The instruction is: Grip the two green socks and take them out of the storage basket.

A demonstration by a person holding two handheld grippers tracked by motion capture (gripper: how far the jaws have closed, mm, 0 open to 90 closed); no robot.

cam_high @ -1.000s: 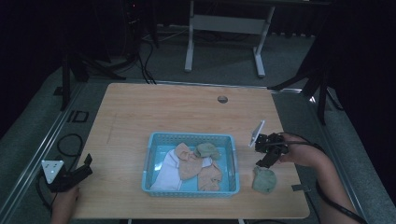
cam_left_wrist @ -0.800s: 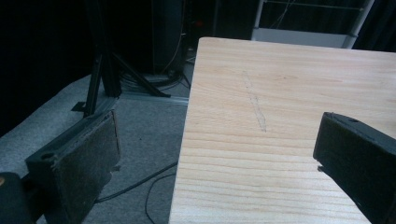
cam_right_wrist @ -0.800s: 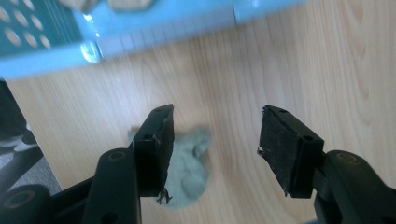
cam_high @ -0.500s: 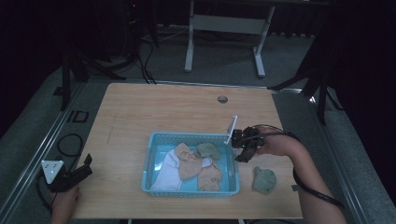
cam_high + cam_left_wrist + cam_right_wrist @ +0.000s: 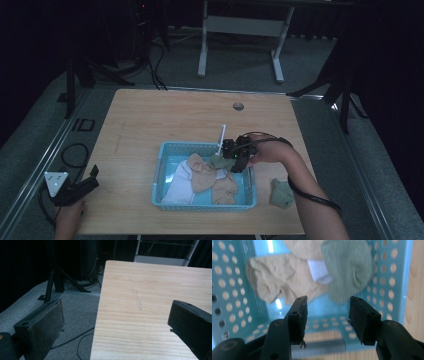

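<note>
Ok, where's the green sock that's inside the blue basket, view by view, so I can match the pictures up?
High view: the green sock lies at the basket's far right corner, right by the right gripper.
Right gripper view: upper right, just beyond the open jaws, overlapping a white cuff.
Left gripper view: it looks over bare table and floor instead.
Shared landmark: the blue basket's perforated wall.

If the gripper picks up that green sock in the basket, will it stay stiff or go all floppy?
Probably floppy: the green sock lies crumpled and soft-looking over the other socks in the blue basket. It looks light, so the open right gripper should lift it easily. It may drag the white sock it overlaps.
</note>
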